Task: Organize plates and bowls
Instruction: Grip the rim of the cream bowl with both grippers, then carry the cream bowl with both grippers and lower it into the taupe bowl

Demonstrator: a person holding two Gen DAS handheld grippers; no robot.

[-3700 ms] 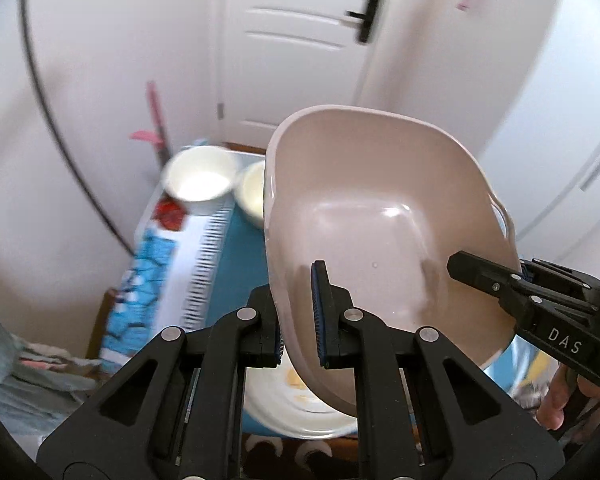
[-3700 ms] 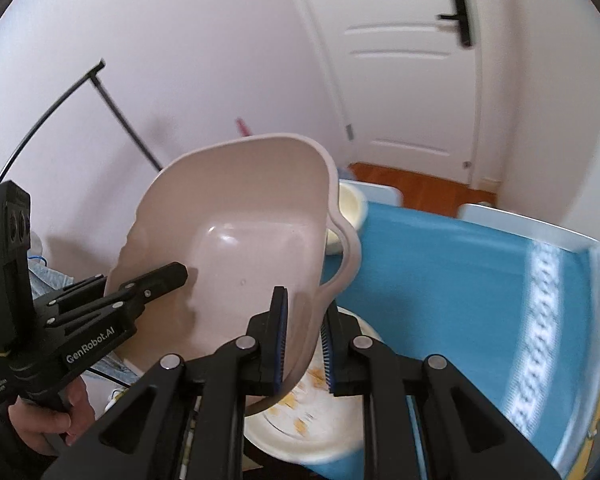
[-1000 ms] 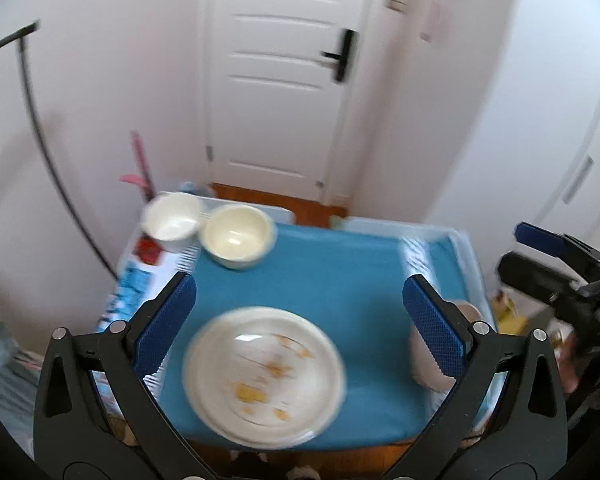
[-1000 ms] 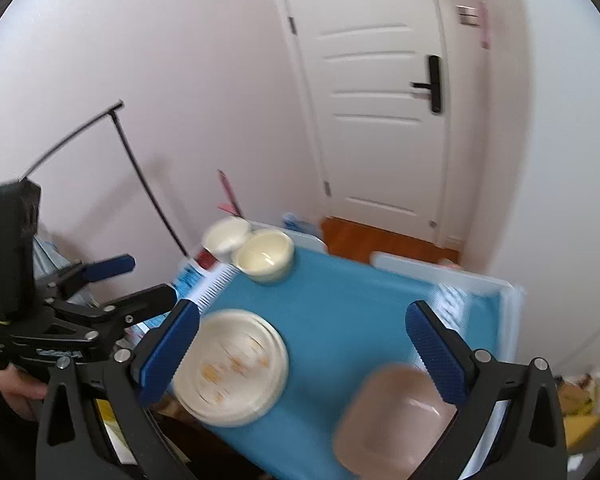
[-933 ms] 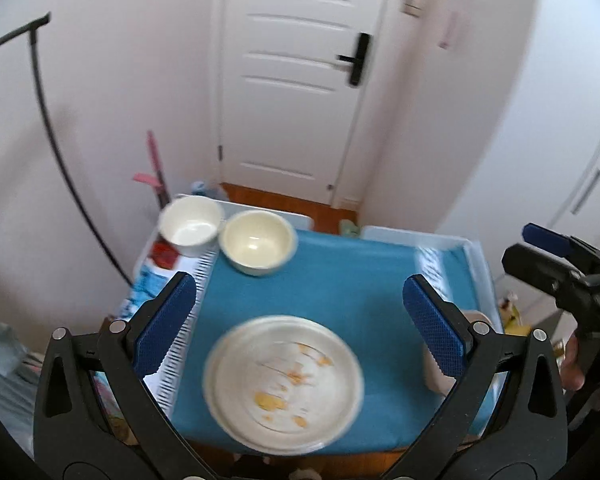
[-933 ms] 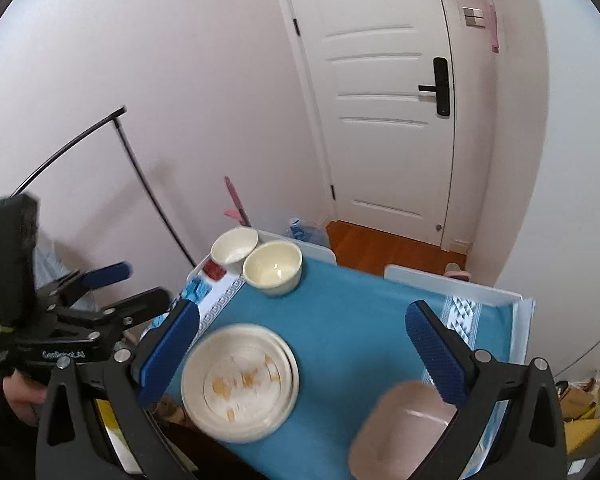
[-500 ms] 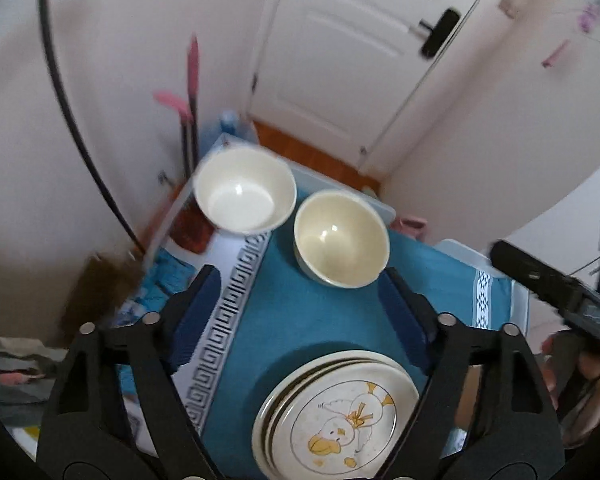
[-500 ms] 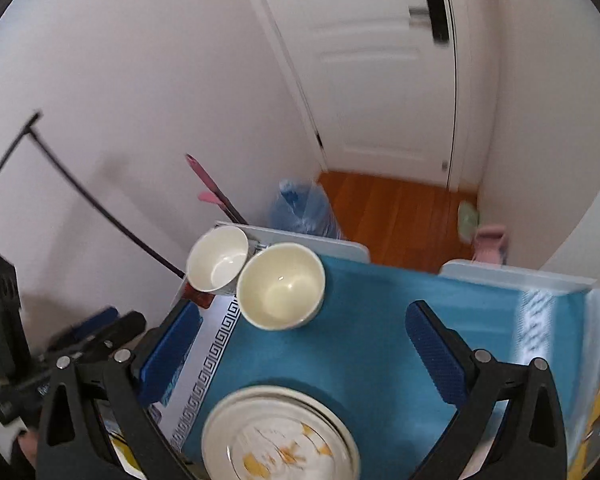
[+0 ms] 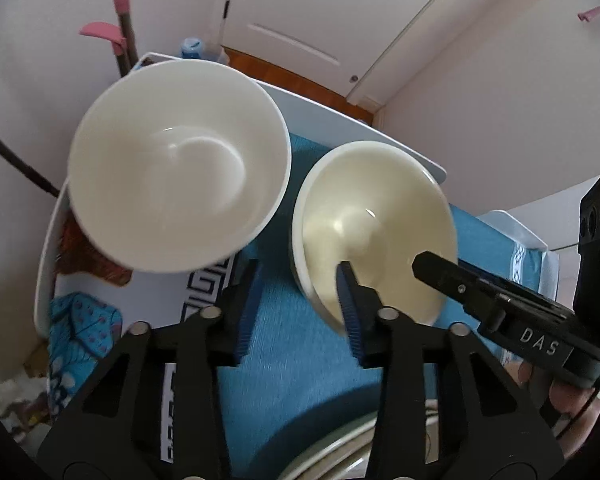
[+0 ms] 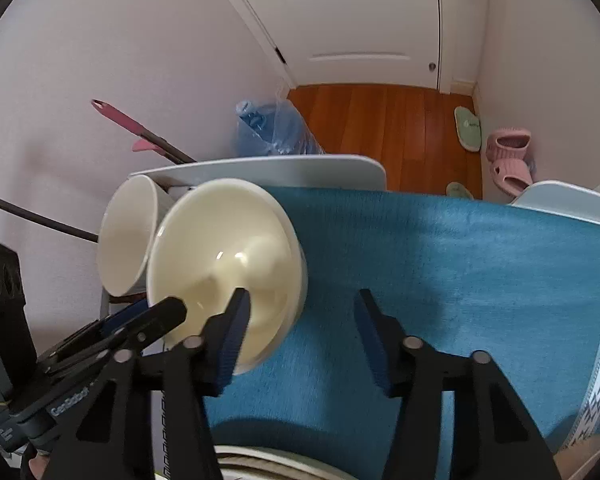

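A cream bowl (image 9: 374, 224) and a white bowl (image 9: 178, 184) sit side by side at the far left of the blue-clothed table (image 9: 300, 368). My left gripper (image 9: 298, 308) is open and straddles the cream bowl's near-left rim, one finger inside, one outside. My right gripper (image 10: 300, 336) is open and straddles the same cream bowl's (image 10: 224, 264) near-right rim, its left finger inside. The white bowl (image 10: 126, 236) stands just behind. The rim of a plate stack (image 9: 340, 448) shows at the bottom edge of both views.
The table is small, with a white raised edge (image 10: 260, 170) at the far end. A blue water bottle (image 10: 268, 128) and a pink-handled mop (image 10: 140, 136) stand beyond it by the wall. Slippers (image 10: 508, 156) lie on the wooden floor by the door.
Both grippers have dropped from high above the table to the cream bowl and narrowed around its rim. The pink basin, held earlier, sits at the table's right and is out of view now.
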